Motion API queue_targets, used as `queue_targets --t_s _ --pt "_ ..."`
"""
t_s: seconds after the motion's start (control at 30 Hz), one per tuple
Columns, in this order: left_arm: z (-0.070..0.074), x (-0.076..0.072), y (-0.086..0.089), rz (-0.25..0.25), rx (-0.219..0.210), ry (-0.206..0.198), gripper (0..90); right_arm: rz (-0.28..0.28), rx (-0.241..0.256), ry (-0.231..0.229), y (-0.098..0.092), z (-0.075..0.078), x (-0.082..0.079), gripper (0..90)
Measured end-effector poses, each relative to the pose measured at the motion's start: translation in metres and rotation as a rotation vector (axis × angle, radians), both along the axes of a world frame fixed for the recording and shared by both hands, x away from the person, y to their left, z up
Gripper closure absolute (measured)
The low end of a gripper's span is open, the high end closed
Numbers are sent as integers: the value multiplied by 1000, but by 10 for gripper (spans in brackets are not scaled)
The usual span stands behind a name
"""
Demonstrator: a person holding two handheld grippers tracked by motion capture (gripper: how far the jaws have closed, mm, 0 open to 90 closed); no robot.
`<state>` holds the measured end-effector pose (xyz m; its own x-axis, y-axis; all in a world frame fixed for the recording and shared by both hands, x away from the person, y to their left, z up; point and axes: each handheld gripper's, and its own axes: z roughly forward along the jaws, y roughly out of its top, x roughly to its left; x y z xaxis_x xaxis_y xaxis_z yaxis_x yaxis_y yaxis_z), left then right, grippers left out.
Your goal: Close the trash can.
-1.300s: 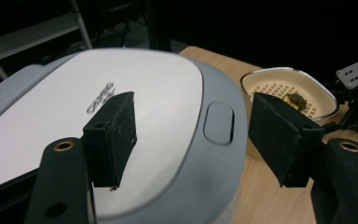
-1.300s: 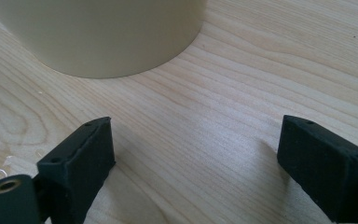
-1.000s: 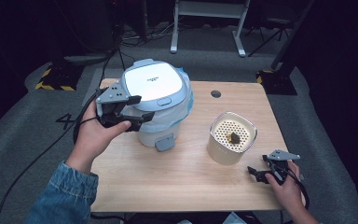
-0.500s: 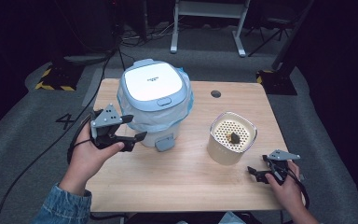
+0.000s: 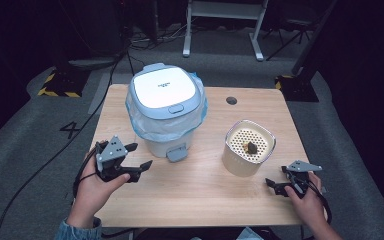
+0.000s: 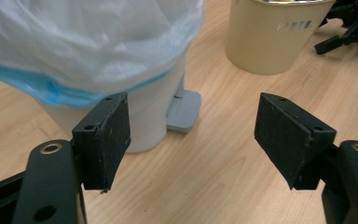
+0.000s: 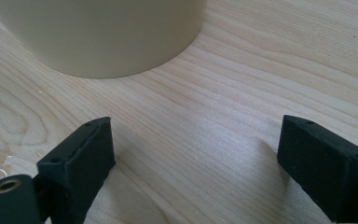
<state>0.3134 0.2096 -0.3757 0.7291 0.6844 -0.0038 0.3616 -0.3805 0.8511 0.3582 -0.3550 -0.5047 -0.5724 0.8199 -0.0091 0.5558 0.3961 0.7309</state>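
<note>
Left gripper (image 5: 139,156) sits in the lower left of the high view, jaws spread wide and holding nothing, and I have it pointed toward the grey pedal (image 5: 176,153) at the foot of the bin (image 5: 165,112) in the centre left. From the left gripper view the pedal (image 6: 183,111) lies just beyond the gap between the pads, low against the white body, with the bag liner (image 6: 88,46) billowing over the rim above it. My worry is that liner: if I come in too high, a pad could snag the plastic and drag it off the rim, or shove the light bin backward across the table (image 5: 195,195) instead of working the pedal. The left hand (image 5: 95,187) comes up from the bottom edge with the wrist angled inward. Right gripper (image 5: 286,181) rests in the lower right, also wide open and empty, its hand (image 5: 307,202) low on the wood; in the right gripper view the beige strainer cup (image 7: 98,32) fills the upper left, close ahead. A careless nudge there could tip it and spill the dark scrap (image 5: 251,147) lying on its perforated insert. The bin's lid (image 5: 165,89) is shut.
</note>
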Motion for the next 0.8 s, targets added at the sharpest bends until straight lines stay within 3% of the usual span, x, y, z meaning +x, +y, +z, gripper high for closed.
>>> queue_targets --t_s 0.1,0.2,0.53,0.67,0.8 --pt "-12 3 2 0 24 34 273 0 0 0 0 0 0 109" --pt "-23 4 5 11 13 52 272 0 0 0 0 0 0 109" --pt "-56 5 10 43 33 115 266 0 0 0 0 0 0 109" --pt "-68 8 16 56 61 135 262 0 0 0 0 0 0 109" --pt "-81 12 19 83 97 185 248 0 0 0 0 0 0 109"
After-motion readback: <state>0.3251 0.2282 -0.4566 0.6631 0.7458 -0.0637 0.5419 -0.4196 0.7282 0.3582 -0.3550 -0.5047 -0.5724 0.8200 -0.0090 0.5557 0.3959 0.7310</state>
